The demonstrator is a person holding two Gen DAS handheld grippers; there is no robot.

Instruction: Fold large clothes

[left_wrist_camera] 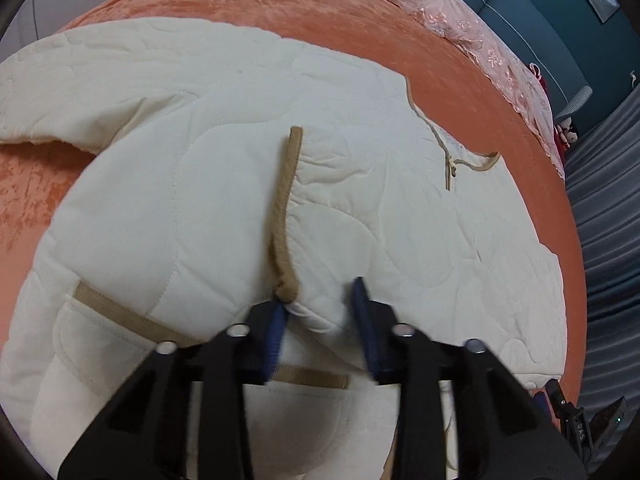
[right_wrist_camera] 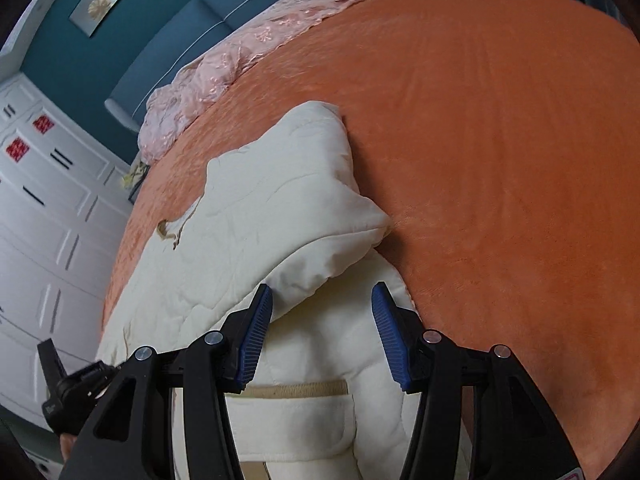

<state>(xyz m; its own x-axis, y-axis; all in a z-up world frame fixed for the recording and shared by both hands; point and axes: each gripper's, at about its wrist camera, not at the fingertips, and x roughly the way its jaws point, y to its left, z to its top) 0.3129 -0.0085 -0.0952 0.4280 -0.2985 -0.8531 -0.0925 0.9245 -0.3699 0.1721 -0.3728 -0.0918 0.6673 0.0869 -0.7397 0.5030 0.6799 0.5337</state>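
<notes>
A cream quilted jacket point(left_wrist_camera: 208, 184) with tan trim lies spread on the orange bed cover point(left_wrist_camera: 280, 4). One sleeve is folded across its body, its tan cuff edge point(left_wrist_camera: 286, 208) running toward my left gripper point(left_wrist_camera: 320, 300). The left gripper is open, its blue pads either side of the cuff end, resting on or just above the fabric. In the right wrist view the jacket point(right_wrist_camera: 260, 220) lies left of centre with a sleeve folded over. My right gripper point(right_wrist_camera: 322, 300) is open and empty just above the jacket, near a tan-edged pocket point(right_wrist_camera: 296, 390).
A pink lace blanket point(left_wrist_camera: 460, 12) lies bunched along the far edge of the bed, also in the right wrist view point(right_wrist_camera: 224, 68). A teal headboard point(right_wrist_camera: 168, 40) and white cabinets point(right_wrist_camera: 48, 200) stand behind. The orange cover point(right_wrist_camera: 500, 160) stretches to the right of the jacket.
</notes>
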